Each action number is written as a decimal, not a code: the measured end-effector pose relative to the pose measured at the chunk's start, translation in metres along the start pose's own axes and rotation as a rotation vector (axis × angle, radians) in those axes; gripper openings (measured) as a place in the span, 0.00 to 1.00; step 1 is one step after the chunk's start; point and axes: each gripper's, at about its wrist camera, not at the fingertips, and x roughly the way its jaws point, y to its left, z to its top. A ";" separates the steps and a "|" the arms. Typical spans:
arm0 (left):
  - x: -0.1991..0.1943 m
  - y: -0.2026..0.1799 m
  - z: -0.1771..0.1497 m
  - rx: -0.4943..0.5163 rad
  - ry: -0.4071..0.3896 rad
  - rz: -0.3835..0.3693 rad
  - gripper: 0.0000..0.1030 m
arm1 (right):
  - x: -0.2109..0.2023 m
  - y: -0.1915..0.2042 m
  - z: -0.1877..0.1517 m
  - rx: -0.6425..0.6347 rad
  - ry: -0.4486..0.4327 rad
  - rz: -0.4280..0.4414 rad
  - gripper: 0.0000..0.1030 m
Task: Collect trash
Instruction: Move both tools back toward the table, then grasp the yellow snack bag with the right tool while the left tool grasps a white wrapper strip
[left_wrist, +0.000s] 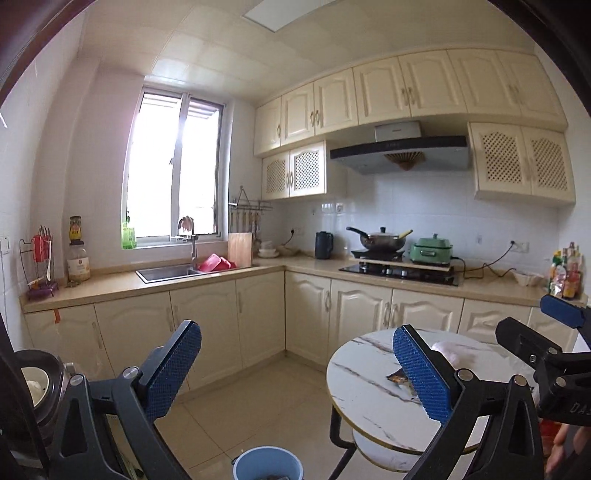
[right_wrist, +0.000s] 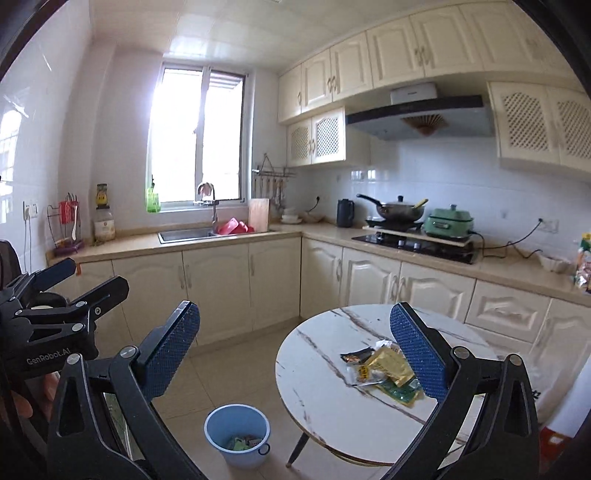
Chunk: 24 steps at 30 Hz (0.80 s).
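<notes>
The wrappers (right_wrist: 382, 369) lie in a loose heap on the round marble surface (right_wrist: 325, 387), ahead of and below the right hand-held gripper (right_wrist: 295, 350), just beside its right finger, so the right looks nearer. The left hand-held gripper (left_wrist: 297, 369) is also spread wide and empty. The blue bucket (right_wrist: 237, 430) stands on the floor left of the surface.
</notes>
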 end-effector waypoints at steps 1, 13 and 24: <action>-0.023 -0.005 -0.004 0.006 -0.011 0.001 0.99 | -0.008 -0.002 0.004 0.002 -0.014 -0.012 1.00; -0.076 -0.027 -0.030 0.028 -0.075 -0.046 0.99 | -0.049 -0.015 0.012 0.016 -0.092 -0.066 1.00; 0.015 -0.043 -0.021 0.047 0.058 -0.086 0.99 | -0.017 -0.077 -0.013 0.084 -0.017 -0.164 1.00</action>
